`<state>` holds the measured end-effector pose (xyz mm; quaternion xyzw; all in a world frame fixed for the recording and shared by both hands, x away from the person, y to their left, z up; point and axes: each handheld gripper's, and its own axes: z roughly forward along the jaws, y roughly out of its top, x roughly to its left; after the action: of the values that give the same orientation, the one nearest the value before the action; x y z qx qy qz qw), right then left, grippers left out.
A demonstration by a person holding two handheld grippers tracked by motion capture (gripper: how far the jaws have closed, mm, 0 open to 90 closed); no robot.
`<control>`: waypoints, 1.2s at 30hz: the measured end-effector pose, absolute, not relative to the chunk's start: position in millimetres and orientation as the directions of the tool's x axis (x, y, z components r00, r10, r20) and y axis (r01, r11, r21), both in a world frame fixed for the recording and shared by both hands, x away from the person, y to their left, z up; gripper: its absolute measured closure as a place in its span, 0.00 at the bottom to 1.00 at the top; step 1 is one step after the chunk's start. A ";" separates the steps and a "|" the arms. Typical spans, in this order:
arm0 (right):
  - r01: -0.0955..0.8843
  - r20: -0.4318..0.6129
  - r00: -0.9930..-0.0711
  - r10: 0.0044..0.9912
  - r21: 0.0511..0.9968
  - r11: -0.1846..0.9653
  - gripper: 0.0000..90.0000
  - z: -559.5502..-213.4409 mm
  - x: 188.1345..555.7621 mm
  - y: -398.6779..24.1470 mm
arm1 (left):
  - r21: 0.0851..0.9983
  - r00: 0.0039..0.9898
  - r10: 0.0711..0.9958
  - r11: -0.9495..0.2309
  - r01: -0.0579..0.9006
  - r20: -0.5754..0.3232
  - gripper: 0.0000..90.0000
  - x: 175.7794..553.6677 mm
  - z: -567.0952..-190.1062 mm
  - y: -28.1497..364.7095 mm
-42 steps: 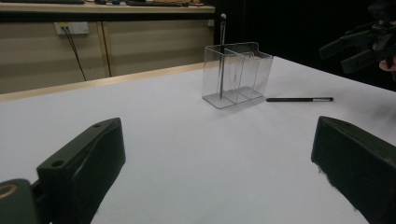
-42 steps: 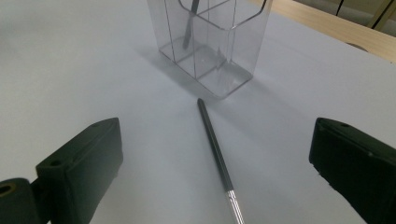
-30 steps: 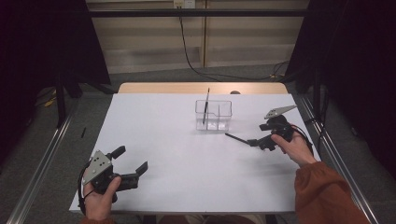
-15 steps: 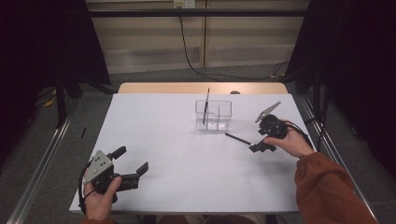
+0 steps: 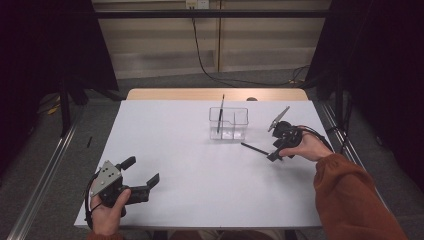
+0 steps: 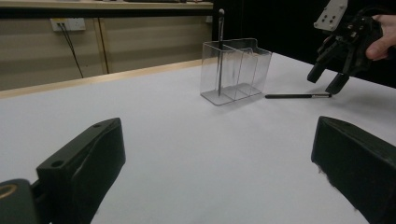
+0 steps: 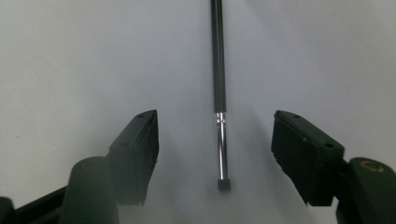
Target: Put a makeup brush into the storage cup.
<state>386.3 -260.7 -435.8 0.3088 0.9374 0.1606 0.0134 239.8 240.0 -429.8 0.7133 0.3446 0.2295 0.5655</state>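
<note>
The big flat table top (image 5: 200,150) is plain white, with a light brown wooden edge (image 5: 215,94) at 12 o'clock. The see-through plastic box (image 5: 229,123) has no colour, and a thin black stick (image 5: 220,113) stands in it. The long thin pen (image 7: 218,88) is black with a shiny silver end, both hand-held grippers (image 5: 134,177) (image 5: 274,150) are black, and the sleeve (image 5: 352,200) at 4 o'clock is rusty orange.

rust-orange sleeve (image 5: 350,195), black grippers

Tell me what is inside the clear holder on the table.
The clear holder has one slim dark brush standing in an end compartment, tip above the rim. The other compartment looks empty; nothing hides its contents.
</note>
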 end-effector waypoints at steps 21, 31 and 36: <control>0.545 0.043 -0.836 0.547 0.184 0.818 0.74 -450.7 390.4 -251.6 | 0.962 0.666 0.745 -0.144 0.234 -0.051 0.03 240.5 -430.5 238.0; 0.542 0.050 -0.840 0.540 0.115 0.832 0.92 -449.9 396.0 -244.0 | 0.959 0.668 0.742 -0.154 0.236 -0.045 0.03 240.7 -430.6 237.4; 0.554 0.066 -0.832 0.551 0.131 0.822 0.94 -450.6 396.7 -246.4 | 0.959 0.668 0.742 -0.155 0.236 -0.044 0.03 240.2 -430.4 237.4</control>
<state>396.7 -246.4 -450.6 0.2894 0.9544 0.0722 -0.0125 240.2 237.4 -430.4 0.7250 0.3374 0.2280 0.5555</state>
